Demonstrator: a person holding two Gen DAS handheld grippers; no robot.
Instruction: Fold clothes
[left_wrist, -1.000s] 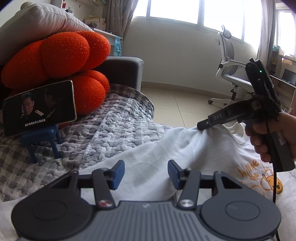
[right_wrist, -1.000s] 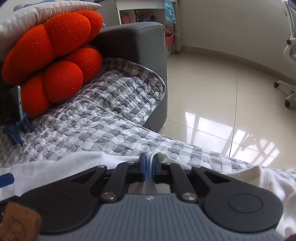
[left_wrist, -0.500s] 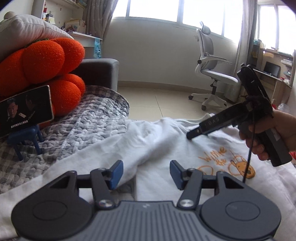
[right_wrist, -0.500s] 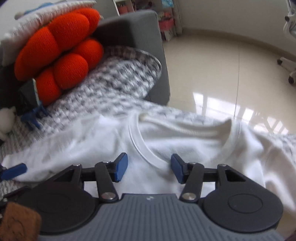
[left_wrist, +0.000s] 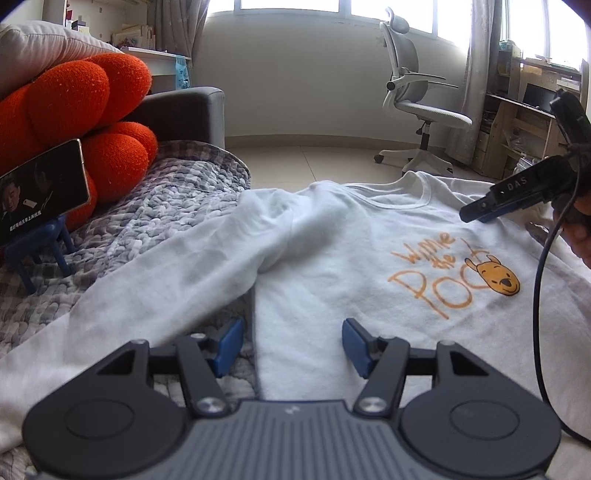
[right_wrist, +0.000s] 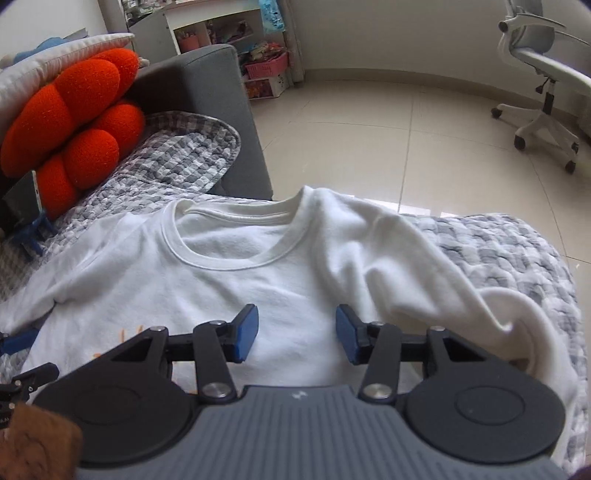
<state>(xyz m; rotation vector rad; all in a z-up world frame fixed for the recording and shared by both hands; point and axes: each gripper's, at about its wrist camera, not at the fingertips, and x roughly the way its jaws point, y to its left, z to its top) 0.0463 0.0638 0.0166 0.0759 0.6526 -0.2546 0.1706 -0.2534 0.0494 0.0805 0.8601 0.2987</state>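
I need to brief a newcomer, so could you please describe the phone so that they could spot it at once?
Start at the grey sofa with its orange knotted cushion. In front of that cushion, on the checked quilt, stands a small blue stand. The phone leans on it, the only lit screen there, playing a video.

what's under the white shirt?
The white shirt lies spread on a grey-and-white checked quilt, which shows past both sleeves and beyond the collar. Whatever lies beneath the shirt's middle is covered and cannot be seen.
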